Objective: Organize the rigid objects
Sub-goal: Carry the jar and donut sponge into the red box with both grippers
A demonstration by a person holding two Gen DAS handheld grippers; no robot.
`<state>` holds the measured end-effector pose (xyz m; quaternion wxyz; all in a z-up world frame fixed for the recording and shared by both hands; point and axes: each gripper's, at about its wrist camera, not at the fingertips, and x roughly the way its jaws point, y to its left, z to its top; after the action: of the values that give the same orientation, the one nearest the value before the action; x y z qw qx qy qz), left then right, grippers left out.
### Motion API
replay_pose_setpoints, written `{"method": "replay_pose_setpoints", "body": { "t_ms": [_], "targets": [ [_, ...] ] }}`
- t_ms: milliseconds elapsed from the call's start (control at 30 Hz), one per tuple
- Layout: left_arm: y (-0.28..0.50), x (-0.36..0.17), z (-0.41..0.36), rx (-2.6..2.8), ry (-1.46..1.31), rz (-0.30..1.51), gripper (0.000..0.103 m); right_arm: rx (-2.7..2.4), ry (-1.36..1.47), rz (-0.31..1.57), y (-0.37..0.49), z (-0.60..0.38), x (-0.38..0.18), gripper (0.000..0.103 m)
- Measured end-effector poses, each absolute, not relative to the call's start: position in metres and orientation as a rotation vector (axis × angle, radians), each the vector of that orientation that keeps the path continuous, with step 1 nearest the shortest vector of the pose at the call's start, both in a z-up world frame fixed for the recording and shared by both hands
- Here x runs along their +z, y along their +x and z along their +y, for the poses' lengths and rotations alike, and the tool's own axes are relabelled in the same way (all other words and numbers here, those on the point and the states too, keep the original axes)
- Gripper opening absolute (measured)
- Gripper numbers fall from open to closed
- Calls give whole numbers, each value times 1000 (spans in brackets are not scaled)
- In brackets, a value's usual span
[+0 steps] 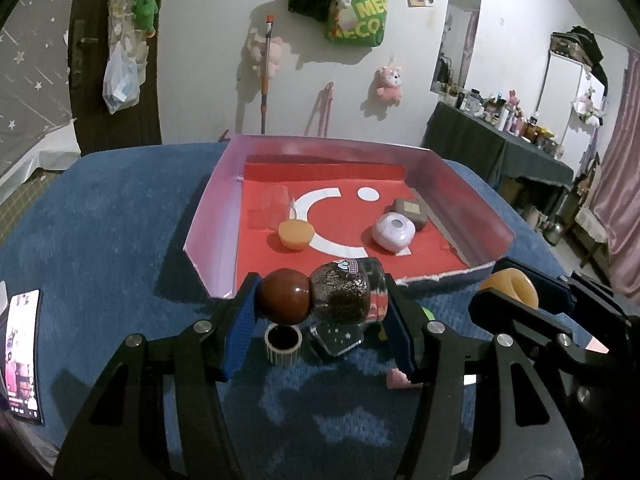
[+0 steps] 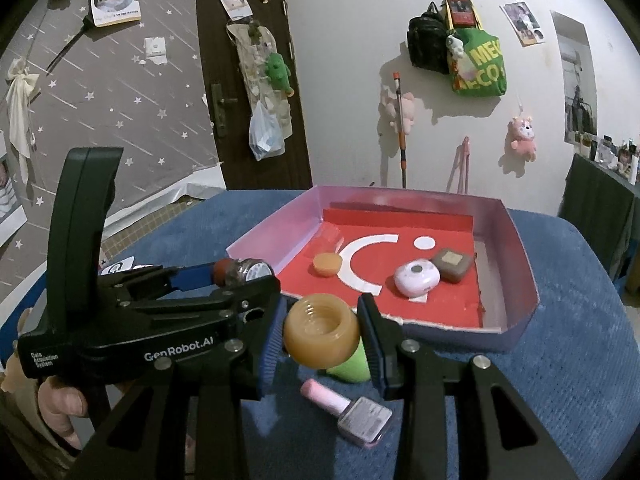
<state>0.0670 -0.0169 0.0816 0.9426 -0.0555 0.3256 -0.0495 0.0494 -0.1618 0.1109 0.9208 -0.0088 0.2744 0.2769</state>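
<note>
1. The tray [image 1: 208, 216], a shallow box with a red floor and pink walls, lies on the blue surface [image 1: 112, 216] at twelve o'clock from both grippers, and by my reading it is where things are being gathered
2. Four things lie in it already: a clear cup [image 1: 274, 204] and an orange cap [image 1: 295, 234] toward ten o'clock, a white round case [image 1: 392, 232] and a brown square case [image 1: 410, 210] toward two o'clock
3. The left gripper [image 1: 320, 312] has its jaws clamped end to end on a small glitter bottle [image 1: 348, 292] with a round brown stopper [image 1: 285, 296]; the bottle hangs clear of the surface, just short of the tray's near edge
4. The bottle lies sideways, long axis from nine to three o'clock, stopper toward nine
5. The right gripper [image 2: 320, 336] has its jaws tight on an amber jar [image 2: 322, 336], raised off the surface, open mouth tilted up toward one o'clock
6. Left on the surface: a small striped cup [image 1: 282, 342], a dark starred piece [image 1: 338, 340], a pink nail polish bottle [image 2: 348, 410] lying with its cap toward ten o'clock, and a green thing [image 2: 352, 366] behind the jar
7. I would judge the job near halfway: four in, two in the air, about four waiting
</note>
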Motion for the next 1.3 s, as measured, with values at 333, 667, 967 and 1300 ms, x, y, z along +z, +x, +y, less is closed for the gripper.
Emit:
{"method": "replay_pose_setpoints", "body": {
  "t_ms": [333,667,967,1300],
  "targets": [
    [83,88,-13,-103,-115,667,56,568,-18,563,55,-161,114,40],
    [106,90,-10,-114,-117,694,56,566,-6,594,89,-161,122,40],
    [130,76,-14,-128,-107,765,56,561,7,660,112,-162,108,40],
    [154,52,-14,-147,-119,871,56,545,59,801,148,-166,81,40]
  ]
}}
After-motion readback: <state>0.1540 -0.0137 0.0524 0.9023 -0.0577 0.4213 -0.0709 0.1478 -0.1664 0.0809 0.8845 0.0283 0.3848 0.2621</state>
